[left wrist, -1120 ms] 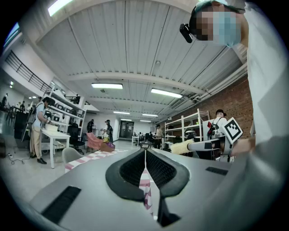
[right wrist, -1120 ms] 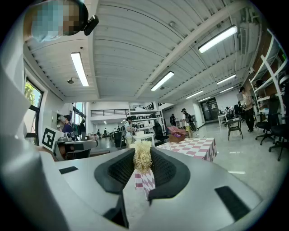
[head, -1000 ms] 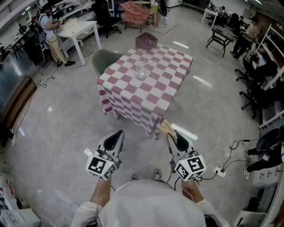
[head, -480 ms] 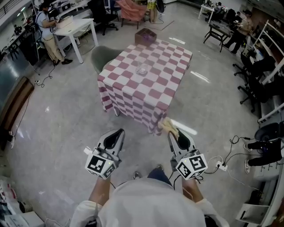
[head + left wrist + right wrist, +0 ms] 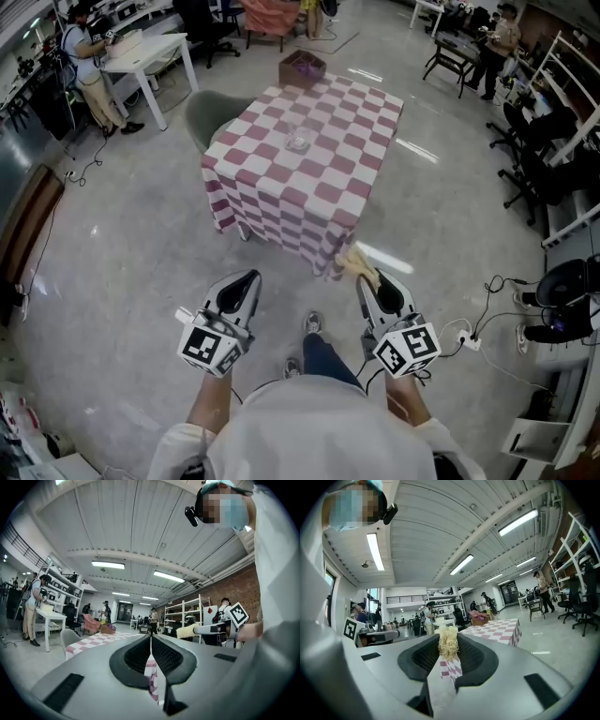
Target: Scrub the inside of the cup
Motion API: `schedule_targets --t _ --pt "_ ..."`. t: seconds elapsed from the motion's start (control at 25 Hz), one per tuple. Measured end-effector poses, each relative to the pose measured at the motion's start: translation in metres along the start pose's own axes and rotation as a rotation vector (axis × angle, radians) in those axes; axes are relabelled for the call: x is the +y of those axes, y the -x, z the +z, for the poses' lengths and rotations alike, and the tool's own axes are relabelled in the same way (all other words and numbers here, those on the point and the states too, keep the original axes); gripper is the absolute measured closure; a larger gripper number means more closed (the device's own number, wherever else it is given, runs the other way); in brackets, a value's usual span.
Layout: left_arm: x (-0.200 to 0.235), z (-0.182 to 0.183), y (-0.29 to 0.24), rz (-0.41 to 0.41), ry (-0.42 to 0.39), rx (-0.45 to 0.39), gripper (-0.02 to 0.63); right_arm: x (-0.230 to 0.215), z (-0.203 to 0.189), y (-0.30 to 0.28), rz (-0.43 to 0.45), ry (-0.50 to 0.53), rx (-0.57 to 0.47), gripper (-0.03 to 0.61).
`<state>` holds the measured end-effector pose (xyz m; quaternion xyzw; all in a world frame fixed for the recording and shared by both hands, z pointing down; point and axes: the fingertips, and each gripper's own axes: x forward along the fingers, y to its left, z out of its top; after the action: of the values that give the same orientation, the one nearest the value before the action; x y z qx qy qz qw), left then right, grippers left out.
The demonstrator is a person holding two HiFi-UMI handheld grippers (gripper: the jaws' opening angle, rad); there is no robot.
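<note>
We stand on the shiny grey floor (image 5: 141,253), a little way back from the bench (image 5: 246,202), which is draped in a red-and-white checked cloth (image 5: 323,192). The left tongs (image 5: 249,279) are closed with nothing between them; in the left gripper view their dark pads meet along a thin line (image 5: 151,649), and past them only the cloth shows. The right tongs (image 5: 367,283) are clamped on a pale yellow, stringy scrubber (image 5: 353,265), whose tuft stands up between the pads in the right gripper view (image 5: 448,645) and pokes out ahead of the tips in the head view. Both tongs point level toward the bench, side by side and well apart from it. The cup (image 5: 298,141) sits upright near the middle of the bench; it looks like clear glass, though it is too small here for us to be sure. A purplish box (image 5: 302,67) rests at the far corner, and a grey-green chair (image 5: 208,114) stands just beside the bench on its left.
</note>
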<state>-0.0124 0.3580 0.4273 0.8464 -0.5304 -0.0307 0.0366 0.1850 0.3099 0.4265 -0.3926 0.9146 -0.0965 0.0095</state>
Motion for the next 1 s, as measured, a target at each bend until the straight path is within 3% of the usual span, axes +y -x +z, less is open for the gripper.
schedule_targets --t 0.28,1.0 --pt "0.026 -0.002 -0.033 0.014 0.001 0.010 0.576 -0.028 0.006 -0.039 0.002 -0.008 0.011 0.465" --pt "0.094 0.000 -0.146 0.141 0.025 0.014 0.577 -0.116 0.027 -0.163 0.118 -0.012 0.035 0.465"
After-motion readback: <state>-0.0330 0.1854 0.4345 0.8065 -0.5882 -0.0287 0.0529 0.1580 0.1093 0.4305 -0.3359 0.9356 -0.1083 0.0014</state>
